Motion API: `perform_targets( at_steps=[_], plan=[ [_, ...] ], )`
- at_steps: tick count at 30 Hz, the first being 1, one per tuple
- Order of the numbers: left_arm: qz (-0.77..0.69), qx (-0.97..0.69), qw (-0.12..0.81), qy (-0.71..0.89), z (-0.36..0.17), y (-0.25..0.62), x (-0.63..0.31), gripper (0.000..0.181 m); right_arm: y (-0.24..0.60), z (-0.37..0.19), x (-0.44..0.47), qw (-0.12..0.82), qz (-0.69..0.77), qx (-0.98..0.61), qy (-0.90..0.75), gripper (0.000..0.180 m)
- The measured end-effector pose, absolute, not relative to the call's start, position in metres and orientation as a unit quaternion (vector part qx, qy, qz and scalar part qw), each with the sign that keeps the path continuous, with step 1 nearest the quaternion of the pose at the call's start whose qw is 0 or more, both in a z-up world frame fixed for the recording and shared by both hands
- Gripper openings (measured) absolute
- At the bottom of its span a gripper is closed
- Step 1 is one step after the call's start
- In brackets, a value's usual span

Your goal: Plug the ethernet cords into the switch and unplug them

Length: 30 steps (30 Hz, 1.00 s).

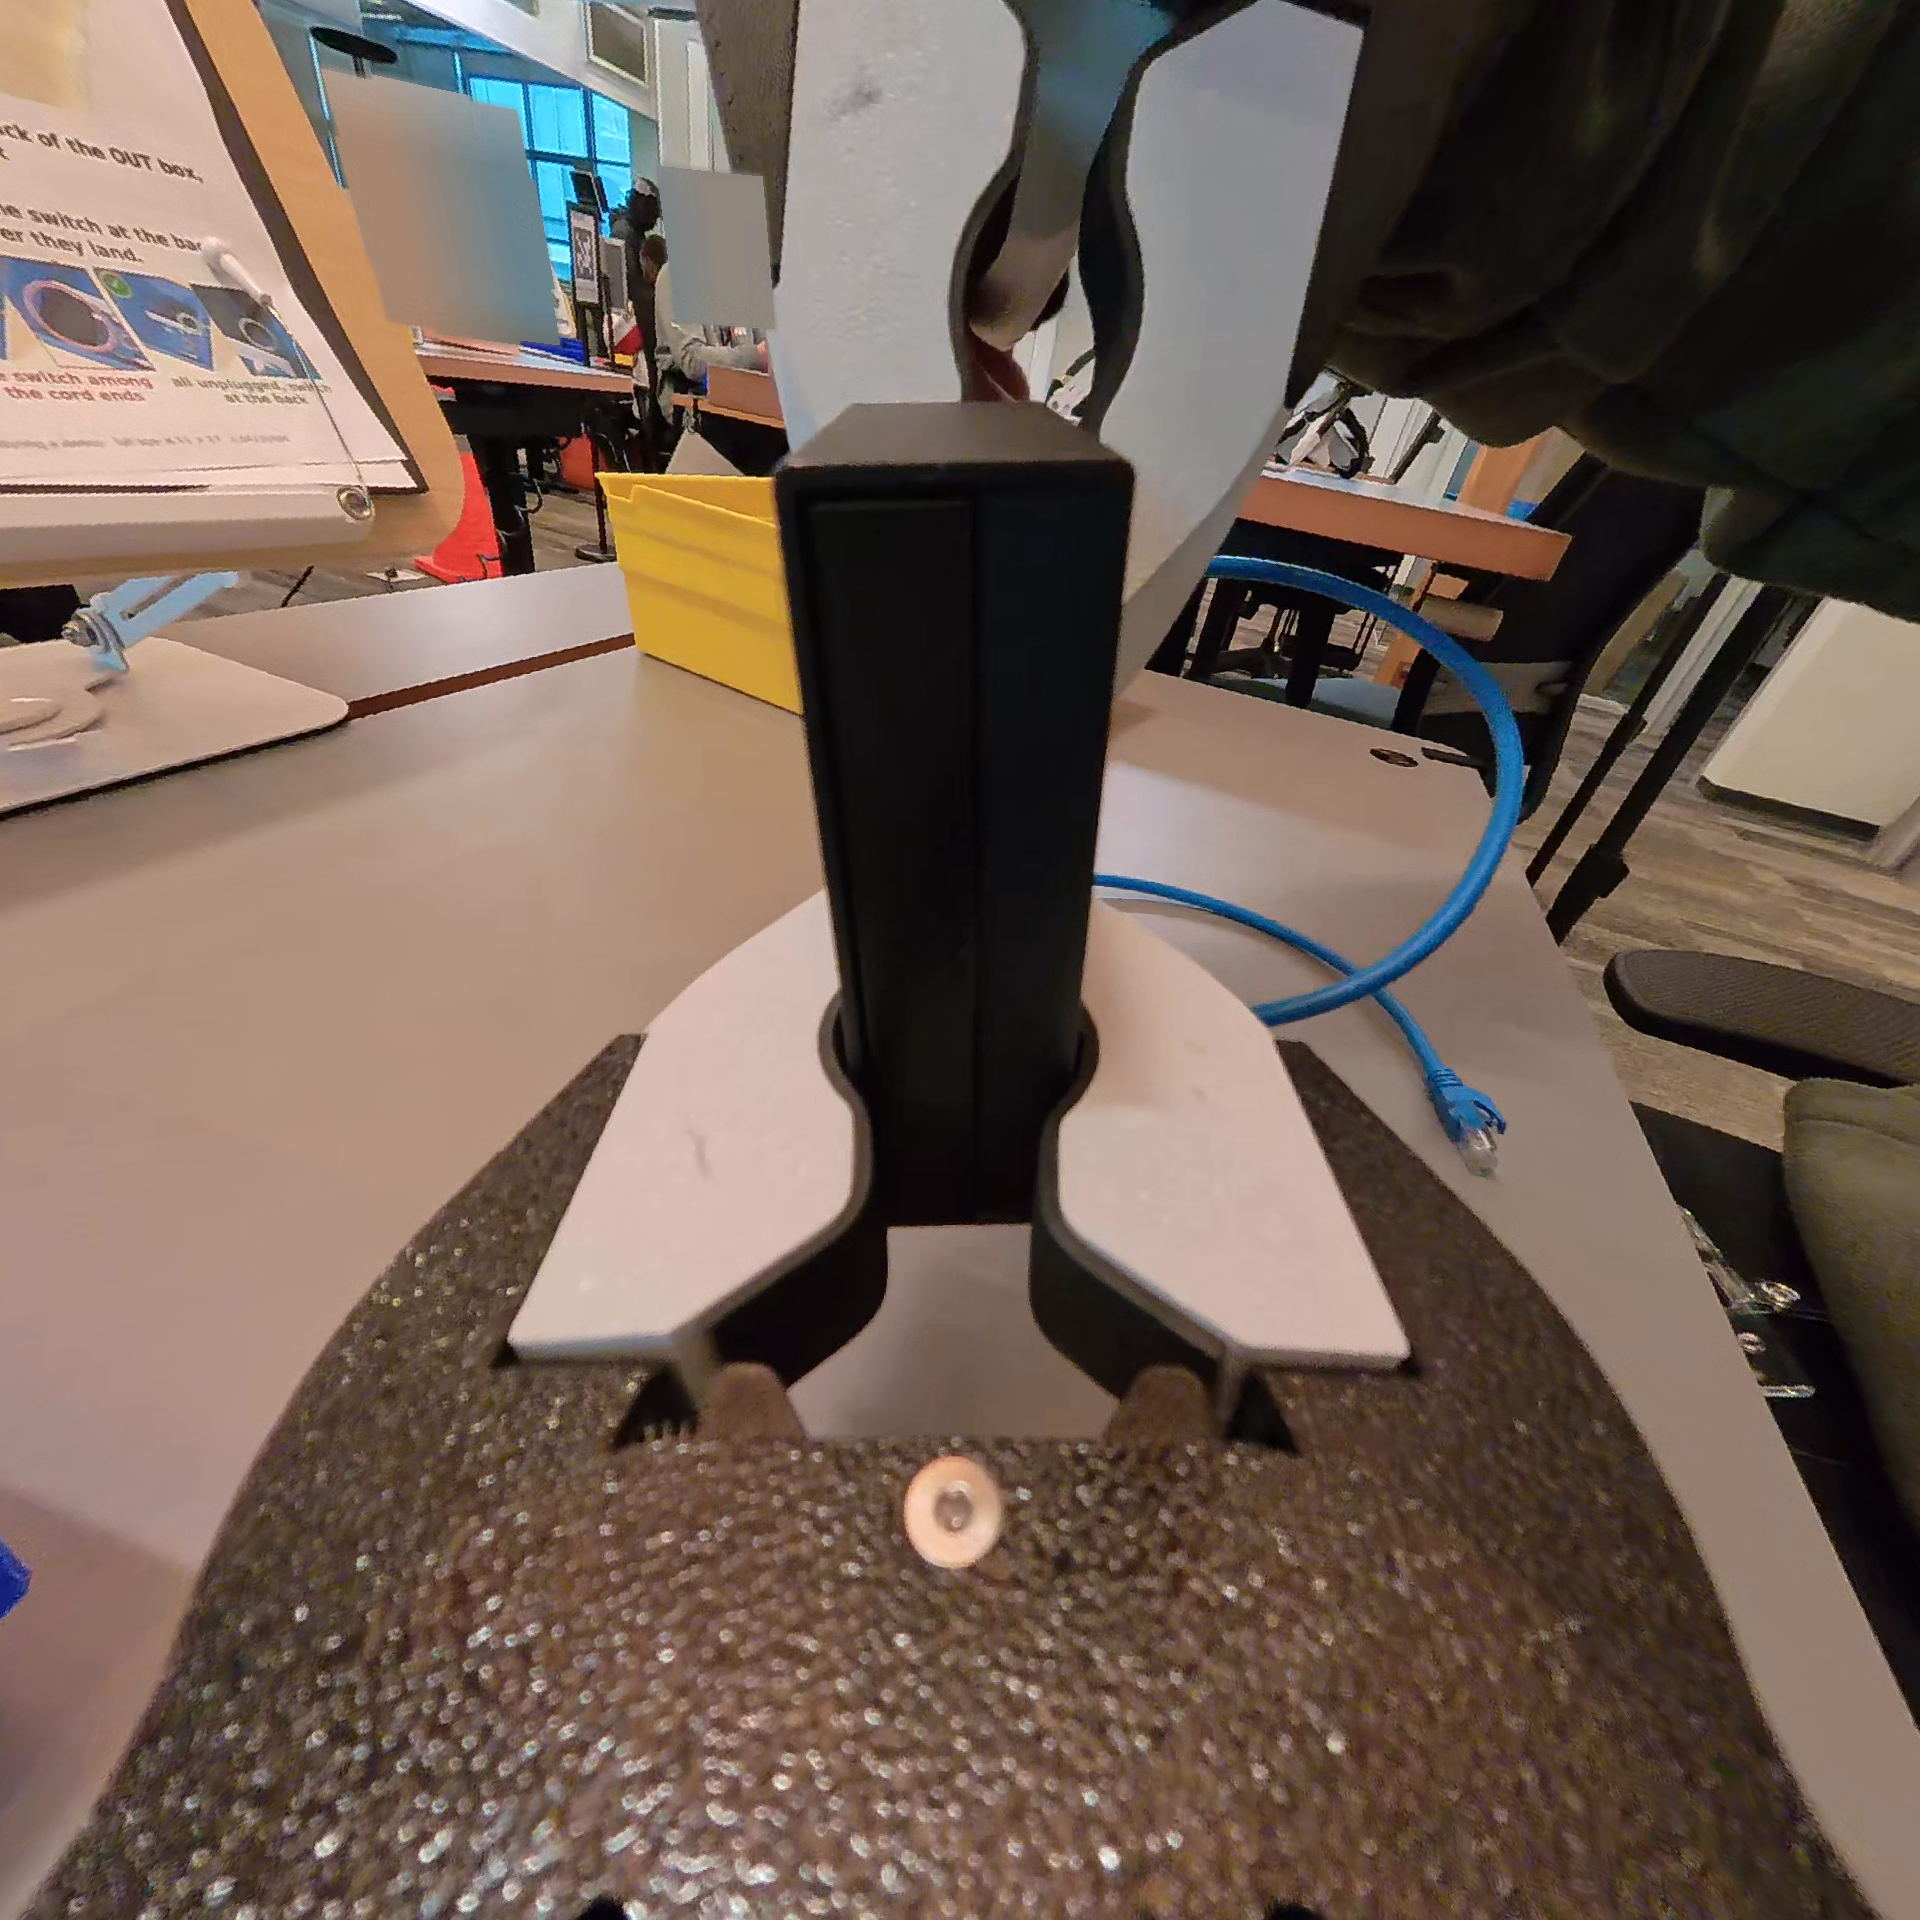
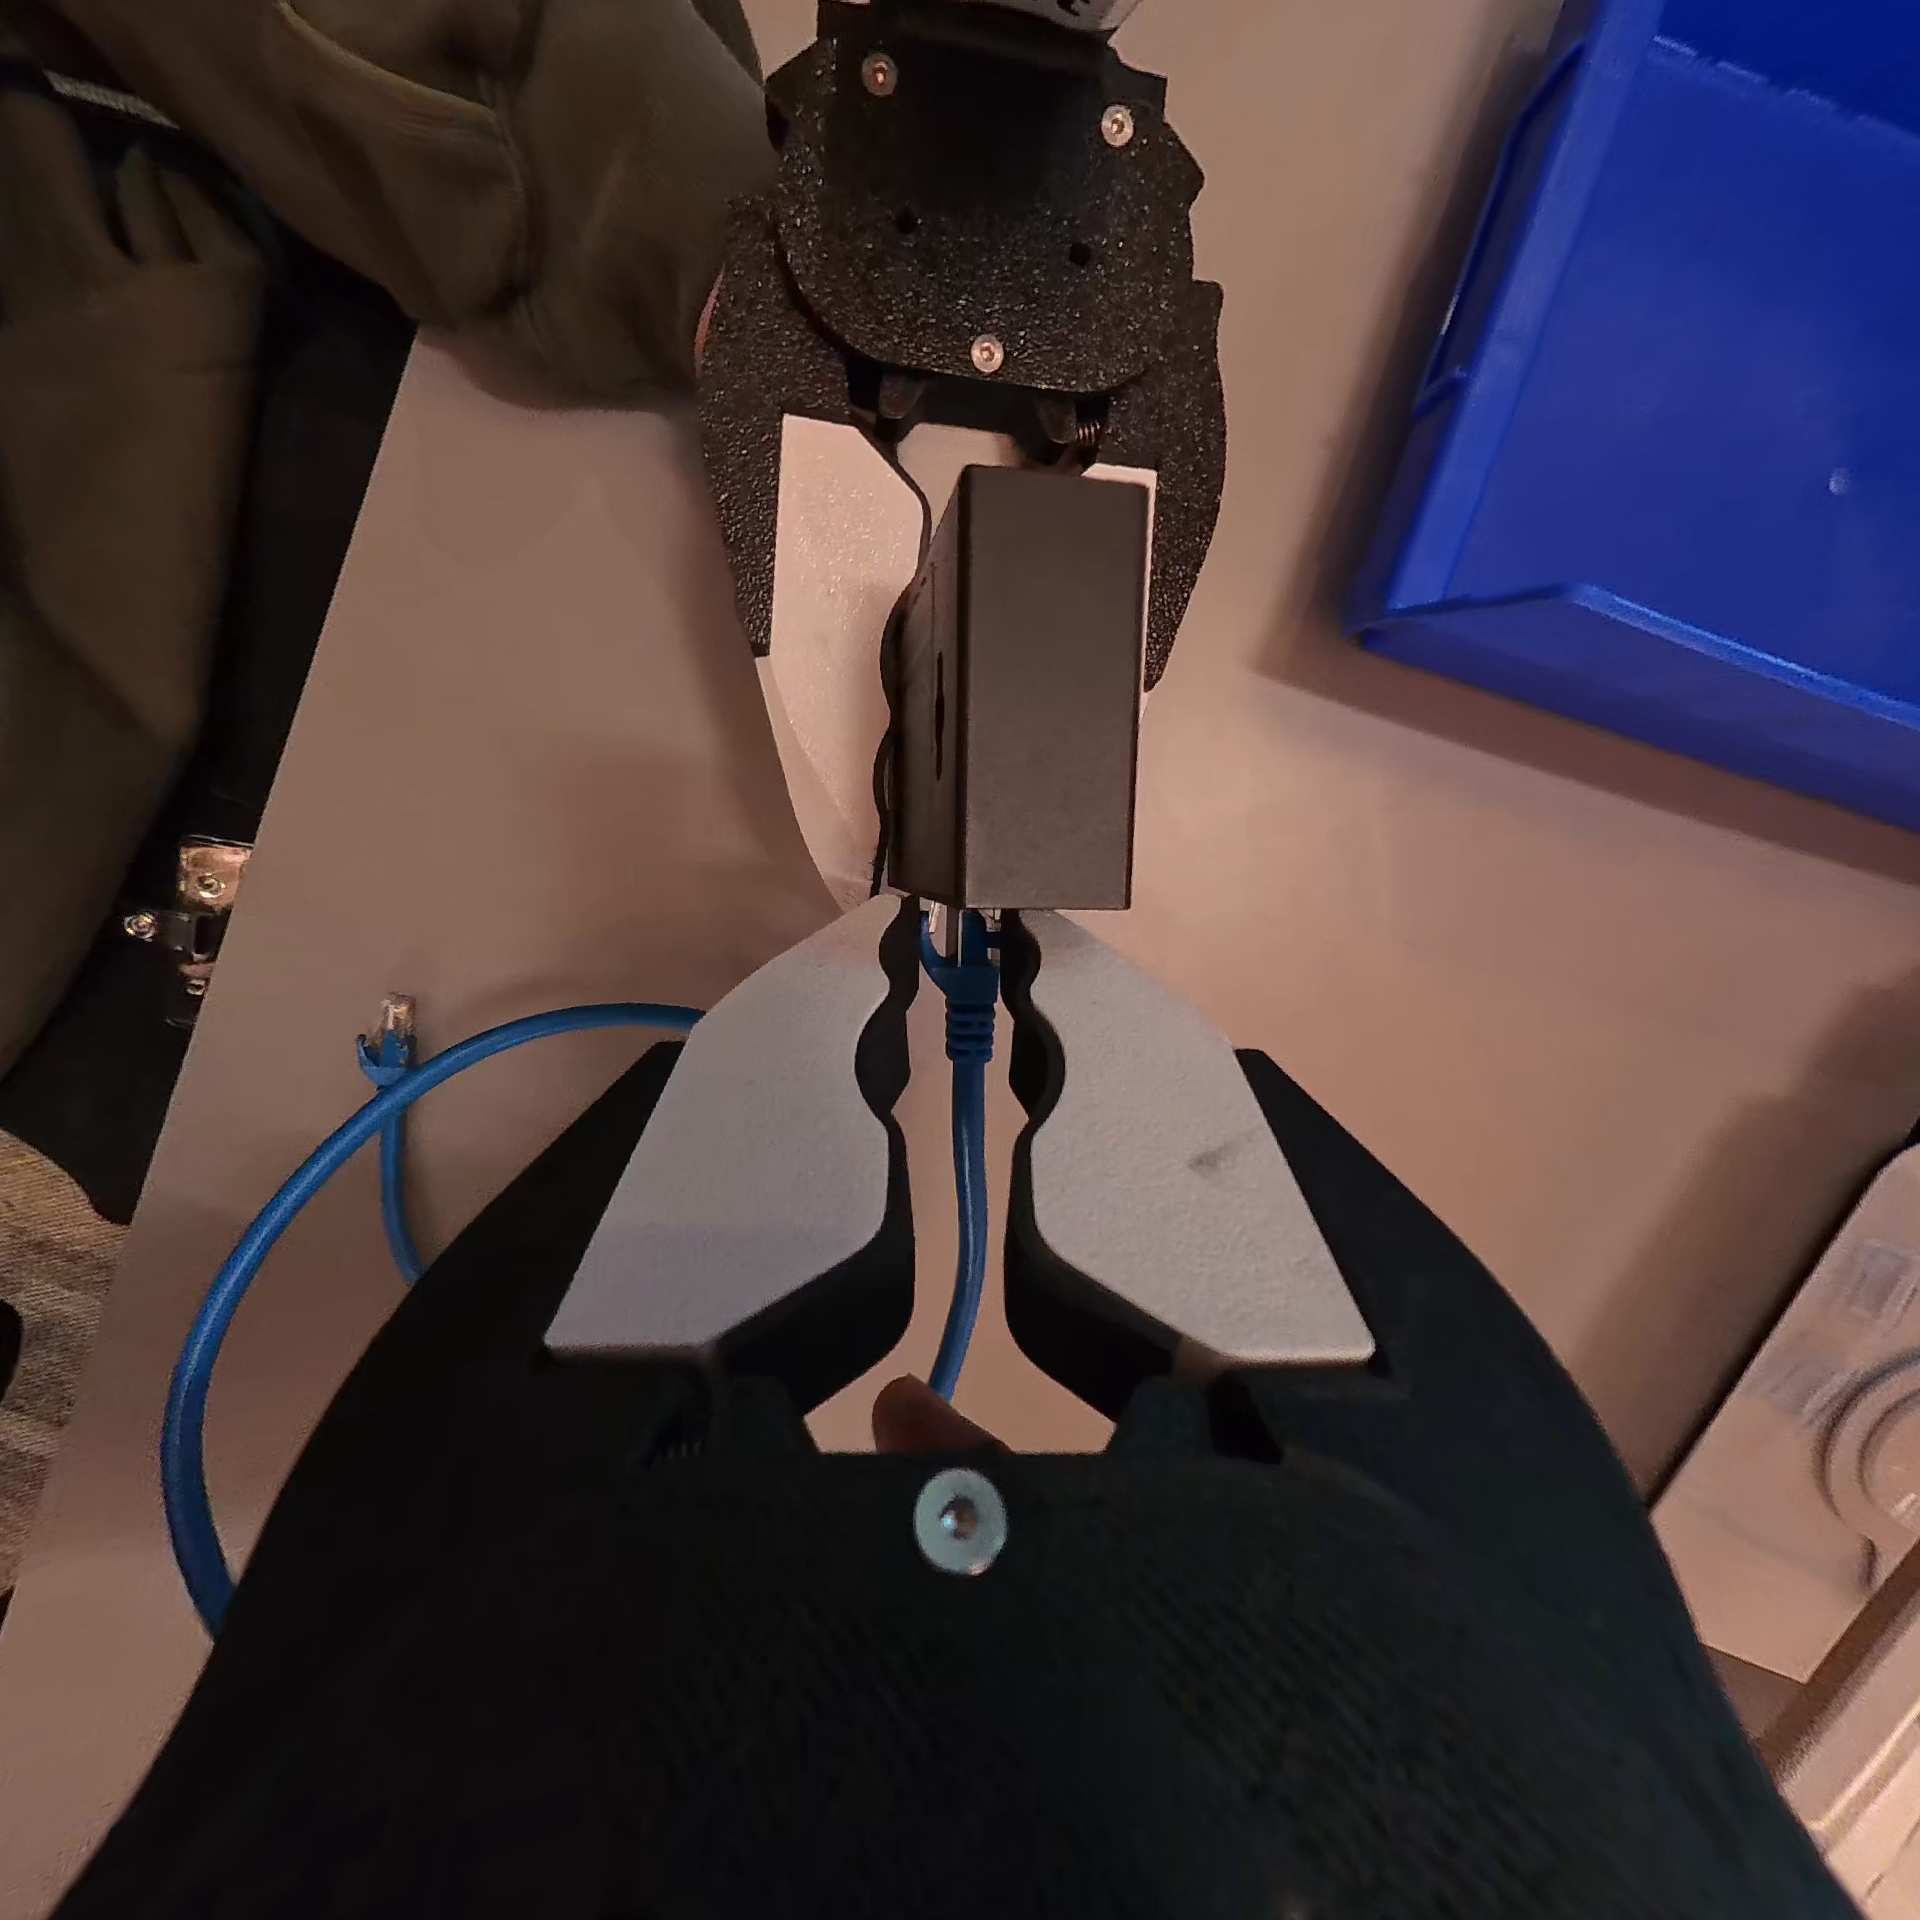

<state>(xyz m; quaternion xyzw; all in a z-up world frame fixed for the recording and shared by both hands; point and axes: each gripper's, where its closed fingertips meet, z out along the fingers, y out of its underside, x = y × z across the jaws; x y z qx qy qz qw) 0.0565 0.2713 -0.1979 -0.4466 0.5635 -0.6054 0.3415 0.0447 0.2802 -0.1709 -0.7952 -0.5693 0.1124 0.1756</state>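
Matte black box-shaped switch [image 1: 951, 790], clamped upright in left gripper [image 1: 961, 1049] above grey counter [image 1: 416, 987]; blue ethernet cord [image 2: 966, 1143] plug at its port, pinched by right gripper [image 2: 961, 987]; risk: angled push jams plug or twists switch loose.

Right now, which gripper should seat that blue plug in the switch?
Right. The right gripper is shut on the blue plug at the port side of the switch; the left gripper only braces it.

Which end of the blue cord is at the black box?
The plug between the right hand-held gripper's fingers, meeting the switch held by the left hand-held gripper. The other plug lies loose on the table.
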Motion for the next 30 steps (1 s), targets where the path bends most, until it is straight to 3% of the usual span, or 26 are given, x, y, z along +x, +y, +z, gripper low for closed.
perform_targets(
  at_steps=[16,19,21,30],
  plan=[
    [-0.596,-0.433,0.338,0.586,-0.201,0.265,0.056,0.029,0.273,-0.175,0.049,0.149,0.072,-0.822,-0.544,0.013],
    [-0.648,-0.406,0.338,0.549,-0.185,0.265,0.049,0.029,0.264,-0.193,0.069,0.083,-0.012,-0.808,-0.584,0.012],
    [-0.654,-0.409,0.359,0.526,-0.176,0.280,0.042,0.028,0.256,-0.184,0.039,0.132,0.088,-0.824,-0.544,0.011],
    [-0.606,-0.437,0.384,0.542,-0.189,0.300,0.036,0.029,0.269,-0.116,0.134,0.123,-0.080,-0.847,-0.511,0.011]
  ],
)
